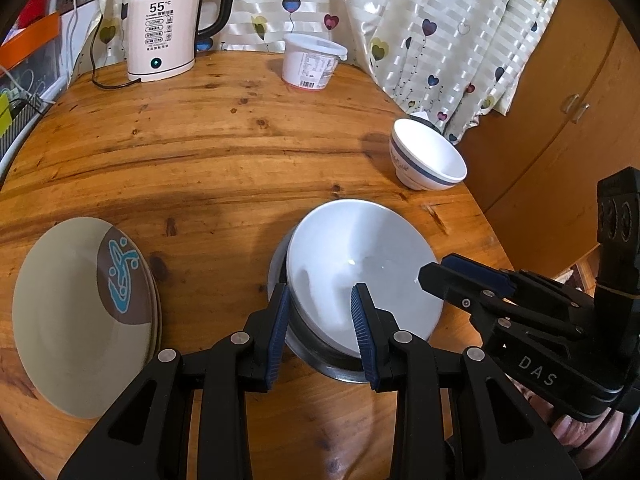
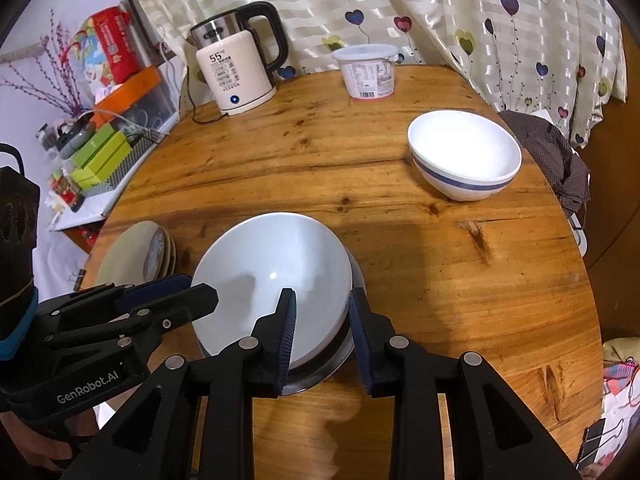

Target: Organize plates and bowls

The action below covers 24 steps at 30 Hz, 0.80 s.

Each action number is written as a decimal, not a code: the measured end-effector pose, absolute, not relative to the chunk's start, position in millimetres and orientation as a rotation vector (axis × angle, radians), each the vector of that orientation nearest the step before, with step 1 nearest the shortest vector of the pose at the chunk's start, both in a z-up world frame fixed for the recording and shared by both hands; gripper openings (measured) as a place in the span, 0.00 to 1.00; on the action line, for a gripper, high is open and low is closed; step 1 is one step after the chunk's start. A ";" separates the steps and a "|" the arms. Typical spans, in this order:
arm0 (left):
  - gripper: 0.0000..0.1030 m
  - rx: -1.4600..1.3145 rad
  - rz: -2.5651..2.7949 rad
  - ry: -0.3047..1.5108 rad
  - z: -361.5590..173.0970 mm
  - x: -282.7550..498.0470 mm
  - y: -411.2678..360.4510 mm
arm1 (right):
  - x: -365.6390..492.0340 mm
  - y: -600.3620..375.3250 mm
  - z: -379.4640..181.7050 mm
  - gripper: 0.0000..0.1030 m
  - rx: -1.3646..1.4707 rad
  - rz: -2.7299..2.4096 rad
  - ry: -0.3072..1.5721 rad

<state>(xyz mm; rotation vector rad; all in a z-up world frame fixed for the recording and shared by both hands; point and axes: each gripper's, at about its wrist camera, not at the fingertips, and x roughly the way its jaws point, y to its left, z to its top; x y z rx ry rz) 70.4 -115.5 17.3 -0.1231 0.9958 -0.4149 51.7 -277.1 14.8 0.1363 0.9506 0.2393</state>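
- Step in hand, as I judged it: seating the white bowl (image 1: 360, 276) into the steel bowl (image 1: 344, 372) beneath it; both nested near the front of the wooden table (image 1: 224, 152), the white one tilted, its rim not level with the steel rim.
- Left gripper (image 1: 324, 328): jaws partly open, straddling the near-left rim of the white bowl; one pad inside the bowl, the other outside; whether either pad pressed the rim, I could not tell.
- Right gripper (image 2: 322, 332): jaws partly open likewise, straddling the near-right rim; inner pad over the white wall, outer pad beside the steel bowl; no firm clamp visible.
- Remaining stock: blue-banded bowl (image 2: 464, 156) upright, well apart toward the far right edge; stack of plates (image 1: 84, 312) at the left, just beside the nested pair, not touching.
- Not part of the job: kettle (image 1: 168, 24) and lidded tub (image 1: 312, 60) at the back.
- Next move, in my estimate: levelling the white bowl, backing both grippers off the rim, then reaching the right one for the blue-banded bowl; a rim pinch would be needed, with care against tipping.
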 end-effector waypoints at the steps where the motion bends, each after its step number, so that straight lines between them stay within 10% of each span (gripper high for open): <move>1: 0.32 -0.126 -0.413 0.994 17.7 70.8 -114.4 | 51.6 -277.7 15.6 0.26 0.137 0.239 0.948; 24: 0.32 -0.124 -0.392 0.951 33.1 81.6 -107.3 | 55.2 -308.1 31.8 0.33 0.194 0.200 0.906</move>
